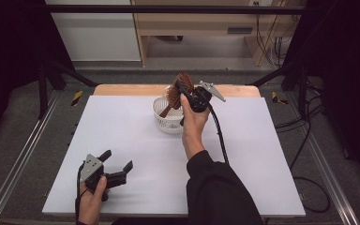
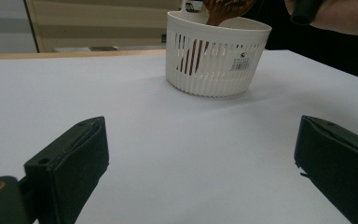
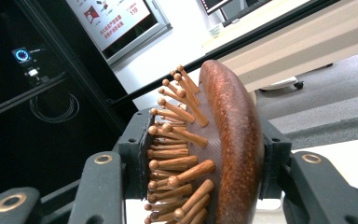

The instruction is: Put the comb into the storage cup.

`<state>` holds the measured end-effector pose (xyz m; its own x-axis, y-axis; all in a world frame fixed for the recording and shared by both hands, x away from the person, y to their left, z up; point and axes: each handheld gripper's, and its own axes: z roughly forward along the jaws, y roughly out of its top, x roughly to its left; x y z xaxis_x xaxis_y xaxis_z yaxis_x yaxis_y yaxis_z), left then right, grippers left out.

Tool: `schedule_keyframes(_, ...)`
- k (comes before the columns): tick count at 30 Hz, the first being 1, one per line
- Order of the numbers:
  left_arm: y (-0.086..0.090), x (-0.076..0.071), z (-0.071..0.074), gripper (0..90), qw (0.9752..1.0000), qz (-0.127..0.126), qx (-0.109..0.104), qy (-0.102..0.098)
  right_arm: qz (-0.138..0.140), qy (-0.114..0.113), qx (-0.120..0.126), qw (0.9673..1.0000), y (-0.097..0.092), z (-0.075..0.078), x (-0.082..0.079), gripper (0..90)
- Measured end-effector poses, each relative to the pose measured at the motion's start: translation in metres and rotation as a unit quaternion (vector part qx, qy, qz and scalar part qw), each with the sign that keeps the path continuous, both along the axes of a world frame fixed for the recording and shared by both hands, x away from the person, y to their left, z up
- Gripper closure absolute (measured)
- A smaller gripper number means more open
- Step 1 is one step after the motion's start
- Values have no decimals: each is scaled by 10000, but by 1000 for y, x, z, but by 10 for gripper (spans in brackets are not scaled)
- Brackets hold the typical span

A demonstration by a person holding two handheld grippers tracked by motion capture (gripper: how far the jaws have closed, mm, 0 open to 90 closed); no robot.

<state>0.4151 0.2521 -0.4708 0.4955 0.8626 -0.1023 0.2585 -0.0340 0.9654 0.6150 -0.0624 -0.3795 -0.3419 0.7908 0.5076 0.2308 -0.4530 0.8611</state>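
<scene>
**A:** so where was the wooden hairbrush at that point?

**B:** Clamped in the right gripper, head up, over the white slotted basket at the far middle of the table. Handle pointed down into the basket; you could see it through the slots from the left gripper view. Couldn't tell if it touched the bottom.

**A:** how was it gripped?

**B:** In the right gripper view one pad pressed on the wooden pins, the other on the rounded back of the head. Jaws about half closed around it.

**A:** and the other hand?

**B:** The left gripper sat low at the near left corner of the table, well apart from the basket, jaws spread wide with nothing between them, just bare white tabletop.
</scene>
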Motion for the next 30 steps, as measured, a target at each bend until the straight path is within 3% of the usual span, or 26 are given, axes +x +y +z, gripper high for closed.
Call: schedule_keyframes(30, -4, 0, -1, 29, 9999, -96, 110, 13, 128, 22, -80, 9999, -7, -14, -13, 491)
